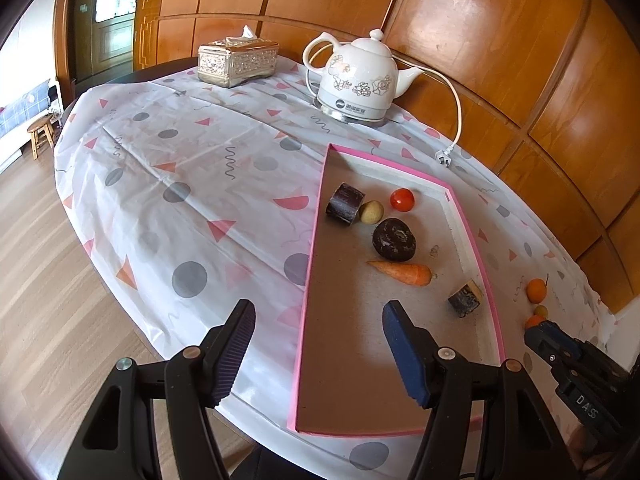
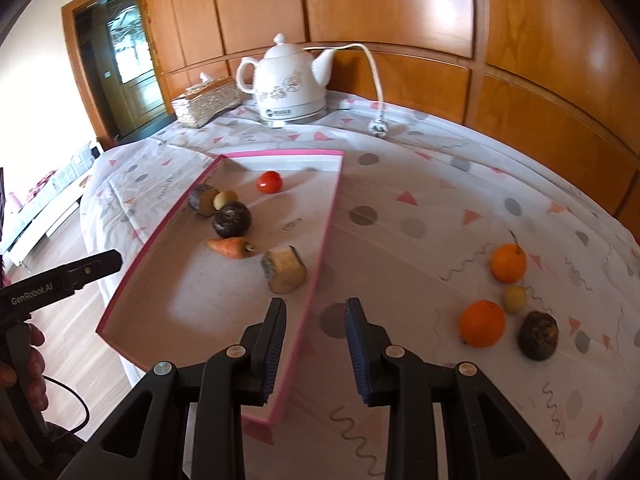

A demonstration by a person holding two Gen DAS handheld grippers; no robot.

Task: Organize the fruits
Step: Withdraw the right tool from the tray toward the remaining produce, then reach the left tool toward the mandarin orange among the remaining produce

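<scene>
Pink-rimmed tray [image 2: 168, 224] near the tablecloth's [image 2: 420, 200] front edge holds a tomato [image 2: 269, 182], carrot [image 2: 230, 248] and dark pieces. Two oranges [image 2: 482, 323] lie outside, near the right edge. Left gripper [image 1: 318, 354] and right gripper [image 2: 316, 346] both gape, empty; the left's hand [image 2: 20, 364] is cut off.

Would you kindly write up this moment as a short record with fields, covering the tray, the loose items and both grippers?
tray: pink-rimmed, on the patterned tablecloth
in tray: tomato, carrot, small pale fruit, dark round fruit, two cut chunks
loose on cloth: two oranges, small pale fruit, dark fruit
left gripper: open, empty, straddling the tray's rim
right gripper: open, empty, over the tray's near corner
background: kettle, tissue box
</scene>
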